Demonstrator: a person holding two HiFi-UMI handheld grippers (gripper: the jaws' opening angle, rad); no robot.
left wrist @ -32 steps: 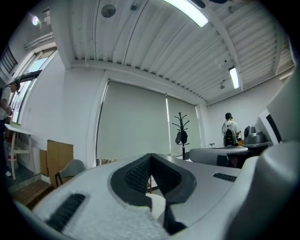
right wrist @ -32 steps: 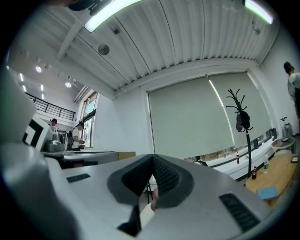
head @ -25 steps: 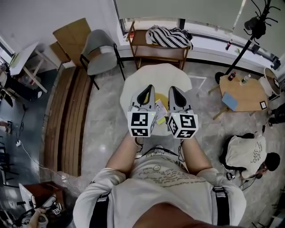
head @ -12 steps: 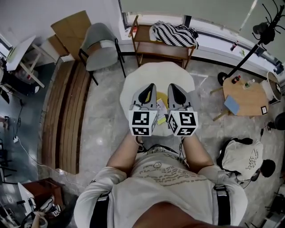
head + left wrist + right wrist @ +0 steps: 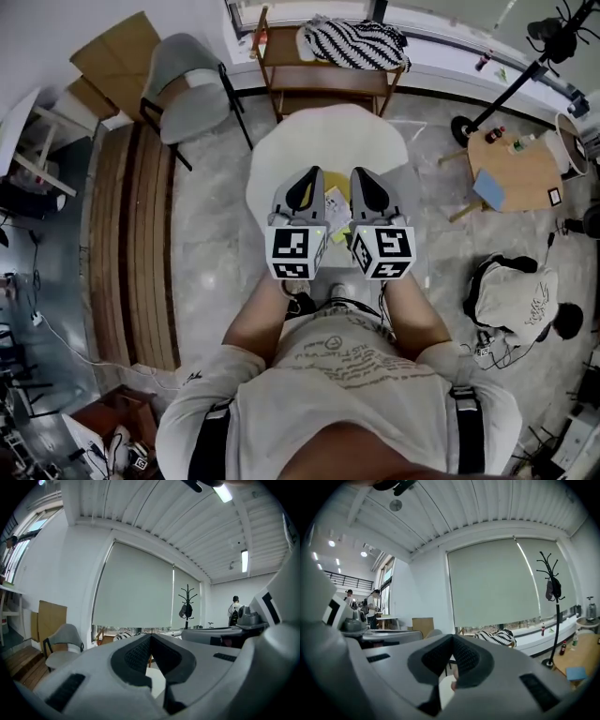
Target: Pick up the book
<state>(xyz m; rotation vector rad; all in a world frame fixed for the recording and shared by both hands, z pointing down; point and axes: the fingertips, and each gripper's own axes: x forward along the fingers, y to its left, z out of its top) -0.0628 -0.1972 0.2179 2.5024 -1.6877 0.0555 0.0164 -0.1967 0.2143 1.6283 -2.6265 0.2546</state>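
Marble floor (image 5: pixel 216 253), grey chair (image 5: pixel 186 86), wooden shelf (image 5: pixel 323 80), drawn window blind (image 5: pixel 133 588)

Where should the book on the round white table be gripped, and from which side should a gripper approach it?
Probably its near edge, approached low from the person's side. The book lies flat on the table, partly hidden between the left gripper and right gripper, so a thin edge offers the fingers a pinch. Both are shut and must open first.

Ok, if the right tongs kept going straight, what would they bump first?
Probably the wooden bench by the window, holding the striped cushion. The right tongs point about level over the white table; depth is unclear.
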